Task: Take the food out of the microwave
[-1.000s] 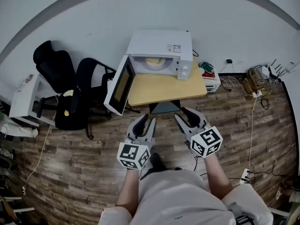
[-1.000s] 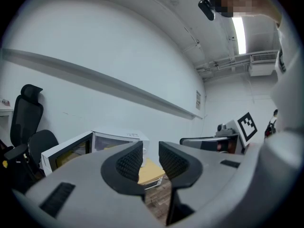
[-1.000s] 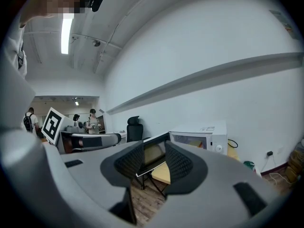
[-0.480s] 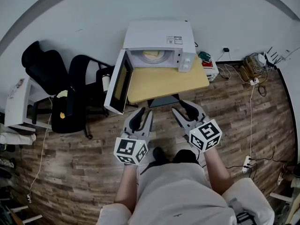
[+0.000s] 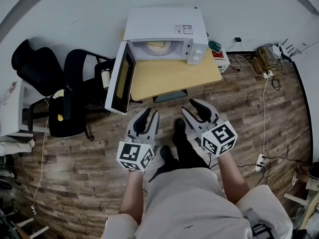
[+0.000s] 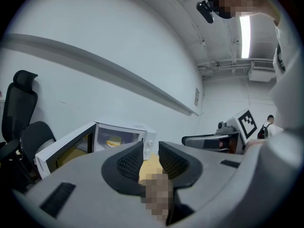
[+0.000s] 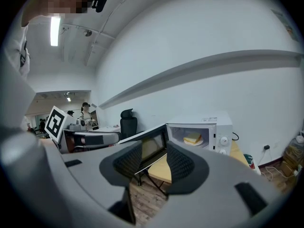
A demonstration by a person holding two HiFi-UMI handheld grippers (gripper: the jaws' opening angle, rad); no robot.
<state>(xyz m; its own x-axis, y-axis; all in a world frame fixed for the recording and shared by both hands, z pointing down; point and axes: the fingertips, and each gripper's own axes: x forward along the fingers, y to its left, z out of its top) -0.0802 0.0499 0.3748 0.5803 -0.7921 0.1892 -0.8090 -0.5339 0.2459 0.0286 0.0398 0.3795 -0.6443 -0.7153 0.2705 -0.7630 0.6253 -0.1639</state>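
Since a second ago the person has stepped closer; the bench (image 5: 169, 78) and the microwave (image 5: 164, 29) fill more of the head view and lie nearer both hand-held grippers, and a dark shoe (image 5: 179, 127) now shows between the two tools. A wooden floor (image 5: 75, 168) spreads under everything, meeting a plain white wall (image 5: 75, 9) behind the bench; the bench is a small one with a pale yellow top, set against that wall; the white microwave stands on its far part, its door (image 5: 118, 81) swung wide open to the left and hanging past the bench's edge; two black office chairs (image 5: 55, 73) stand just left of the door; a tangle of cables (image 5: 261, 63) lies on the floor to the right. The left hand-held gripper (image 5: 149, 114) and the right hand-held gripper (image 5: 188, 106) are held side by side, short of the bench's near edge, both pointing toward the microwave. Each has its jaws a little apart with nothing between the ribbed pads, only the bench and floor showing through the gap. The food (image 5: 155, 45), a pale yellow slab, sits on a white plate (image 5: 167, 49) inside the open microwave, well apart from both tools.
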